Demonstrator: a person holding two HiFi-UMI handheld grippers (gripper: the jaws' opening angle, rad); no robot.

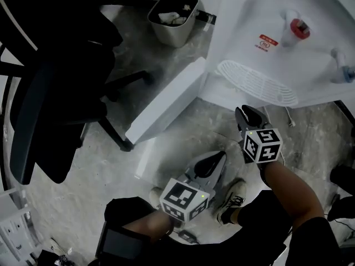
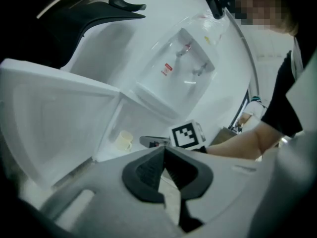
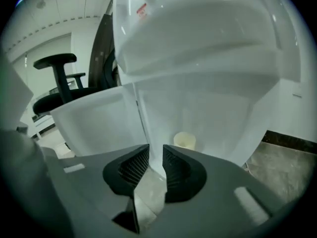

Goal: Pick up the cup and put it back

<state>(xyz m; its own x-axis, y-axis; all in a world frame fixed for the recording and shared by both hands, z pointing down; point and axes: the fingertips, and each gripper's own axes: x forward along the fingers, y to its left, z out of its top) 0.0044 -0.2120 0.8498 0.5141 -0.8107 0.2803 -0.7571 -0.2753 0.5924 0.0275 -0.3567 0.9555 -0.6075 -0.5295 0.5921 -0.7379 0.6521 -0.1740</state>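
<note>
Grey marbled floor (image 1: 111, 170) fills most of my head view. On it stands the tall white plastic water dispenser (image 1: 260, 15), its white lower cabinet door (image 1: 166, 101) swung wide. That open door is why I can see the task's thing at all. The small pale cream cup (image 3: 184, 141) stands upright on the cabinet's bottom panel, toward its back edge. I think it is nearer the hinge-side corner, though the wide lens bends things too much to be sure. Neither tool touches it.

My right tongs (image 3: 155, 155) point straight into the cabinet at the cup, jaws parted a little with nothing between them, so I judge them the ones set for the pick. My left tongs (image 2: 162, 150) are closed at the tips and empty, held back nearer my legs, out of the way.

The door leaf stands just beside the right tongs' line and could be knocked on the way in. A black office chair (image 1: 50, 65) and a grey waste bin holding crumpled paper (image 1: 173, 18) sit well apart and are no hindrance.
</note>
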